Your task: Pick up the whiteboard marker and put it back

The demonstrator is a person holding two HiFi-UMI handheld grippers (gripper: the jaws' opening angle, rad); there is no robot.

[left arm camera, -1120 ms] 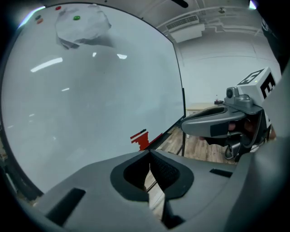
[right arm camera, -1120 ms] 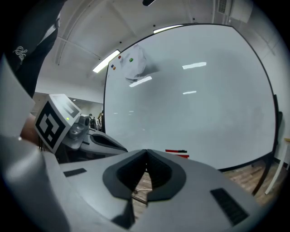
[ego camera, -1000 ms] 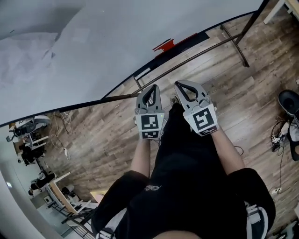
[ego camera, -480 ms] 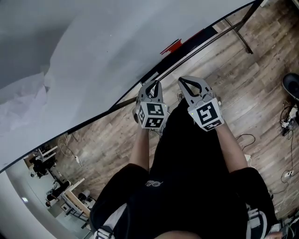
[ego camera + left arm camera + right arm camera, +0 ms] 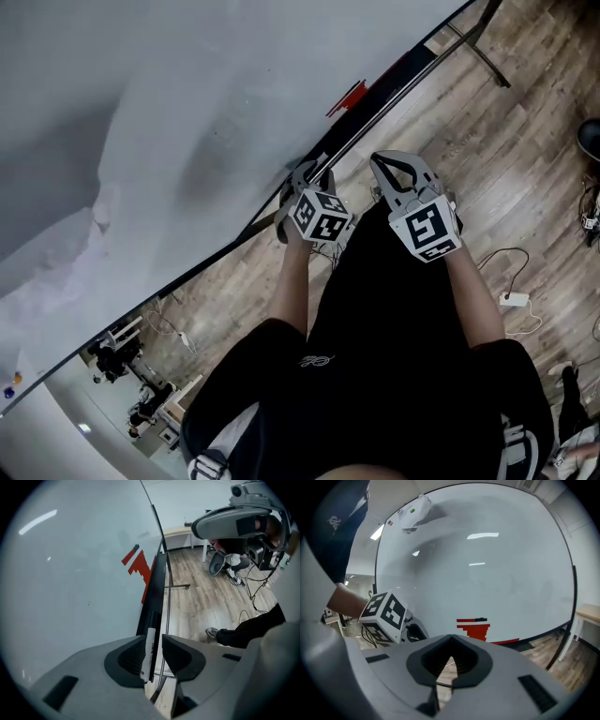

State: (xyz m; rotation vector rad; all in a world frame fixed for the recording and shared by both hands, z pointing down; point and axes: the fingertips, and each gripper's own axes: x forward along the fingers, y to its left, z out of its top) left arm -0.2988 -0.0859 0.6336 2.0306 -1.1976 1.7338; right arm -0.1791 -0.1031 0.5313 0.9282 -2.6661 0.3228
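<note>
— How are the arms lying?
— The bare left forearm (image 5: 293, 281) and bare right forearm (image 5: 469, 295) are both reaching forward, side by side.
— And the jaws?
— The grey left tool (image 5: 153, 641) is keeping its jaws narrowly apart round a white, black-capped whiteboard marker (image 5: 150, 645). The grey right tool (image 5: 450, 636) is pressing its jaws together, empty.
</note>
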